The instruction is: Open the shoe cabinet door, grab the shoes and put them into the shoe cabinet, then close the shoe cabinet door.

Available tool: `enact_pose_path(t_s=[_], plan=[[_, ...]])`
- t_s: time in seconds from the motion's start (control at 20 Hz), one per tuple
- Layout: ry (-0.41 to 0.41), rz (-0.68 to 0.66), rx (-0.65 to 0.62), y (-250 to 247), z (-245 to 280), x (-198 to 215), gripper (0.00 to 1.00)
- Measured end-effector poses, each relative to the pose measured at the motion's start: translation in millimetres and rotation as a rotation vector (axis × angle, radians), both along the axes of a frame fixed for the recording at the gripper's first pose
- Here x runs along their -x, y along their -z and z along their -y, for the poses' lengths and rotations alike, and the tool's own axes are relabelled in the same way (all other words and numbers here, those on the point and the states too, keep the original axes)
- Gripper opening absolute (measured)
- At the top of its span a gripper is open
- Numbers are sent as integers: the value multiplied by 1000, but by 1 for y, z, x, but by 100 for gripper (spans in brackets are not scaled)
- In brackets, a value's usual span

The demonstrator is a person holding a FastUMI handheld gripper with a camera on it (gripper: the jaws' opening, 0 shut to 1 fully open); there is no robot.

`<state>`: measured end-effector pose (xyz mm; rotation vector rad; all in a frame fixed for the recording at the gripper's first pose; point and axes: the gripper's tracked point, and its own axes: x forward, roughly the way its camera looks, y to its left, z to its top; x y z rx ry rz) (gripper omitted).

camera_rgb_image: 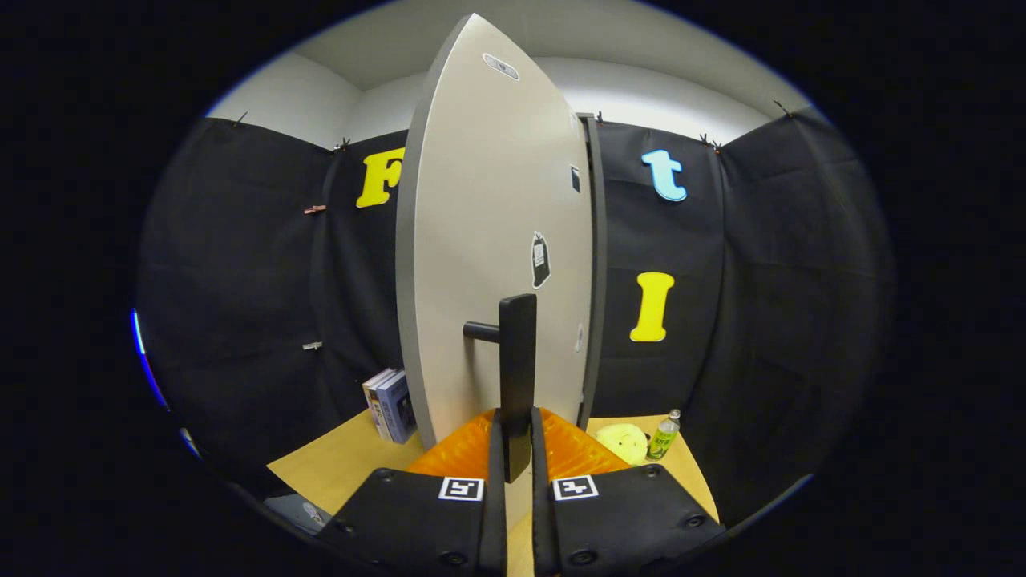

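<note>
1. Grey-white shoe cabinet door (489, 240), seen nearly edge-on, standing upright on the wooden table (337, 465).
2. Dark bar handle (517, 361) mounted vertically on a short post, lower end pinched between the fingers of the gripper (517, 449).
3. Small dark stickers on door face; writing illegible.
4. Books (390, 405) left of door; green bottle (664, 435) right.

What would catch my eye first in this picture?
The tall pale door standing straight ahead, with its dark handle clamped between the two fingers of the claw. Next, small things on the wooden table: books left of the door, a yellow plush toy and a green bottle to its right.
</note>
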<state>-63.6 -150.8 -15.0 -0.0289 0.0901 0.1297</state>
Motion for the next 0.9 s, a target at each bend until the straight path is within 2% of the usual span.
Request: enact_pose_path(t_s=[0.3,0.4,0.65,0.9], plan=[[151,87,22,-44,66,53,16],[173,122,17,-56,74,65,16],[151,98,13,-41,71,69,16],[46,36,4,-14,26,56,16]])
